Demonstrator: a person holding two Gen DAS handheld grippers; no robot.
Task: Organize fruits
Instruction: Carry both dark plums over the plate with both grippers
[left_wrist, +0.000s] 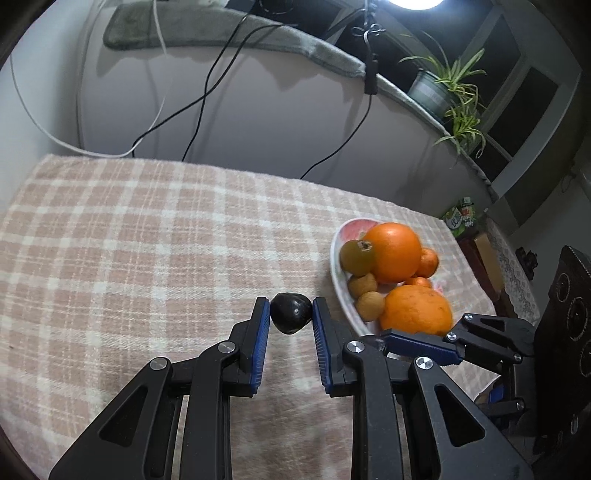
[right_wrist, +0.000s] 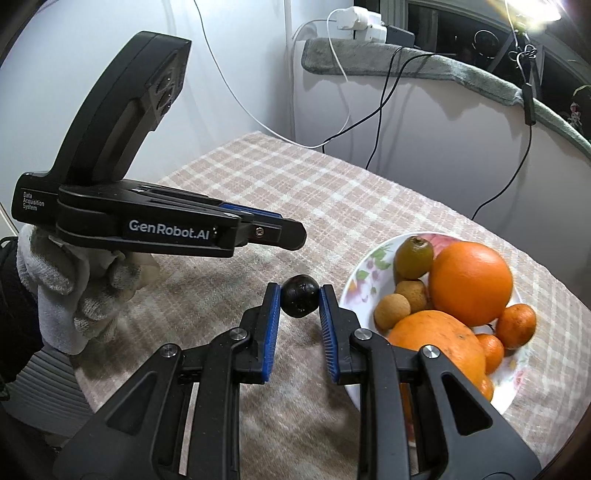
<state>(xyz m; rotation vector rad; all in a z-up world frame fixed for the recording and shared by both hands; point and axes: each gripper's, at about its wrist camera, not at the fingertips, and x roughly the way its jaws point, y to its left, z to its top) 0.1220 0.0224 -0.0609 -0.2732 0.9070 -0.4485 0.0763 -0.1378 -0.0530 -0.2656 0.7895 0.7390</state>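
My left gripper (left_wrist: 290, 312) is shut on a dark, nearly black fruit (left_wrist: 290, 313), held just above the checked cloth, left of the plate. My right gripper (right_wrist: 300, 301) is shut on a second dark round fruit (right_wrist: 300, 300), also left of the plate. A white flowered plate (right_wrist: 364, 266) holds two large oranges (right_wrist: 471, 282), small mandarins (right_wrist: 515, 325), a green-brown kiwi-like fruit (right_wrist: 413, 256) and small tan round fruits (right_wrist: 392, 314). The plate (left_wrist: 338, 258) also shows in the left wrist view, with the right gripper's fingers (left_wrist: 421, 345) at its near rim.
The table carries a pink and white checked cloth (left_wrist: 147, 240). Black and white cables (left_wrist: 207, 92) hang down the wall behind it. A potted plant (left_wrist: 443, 85) stands on the sill at back right. My gloved left hand and its gripper body (right_wrist: 110, 206) are at the left.
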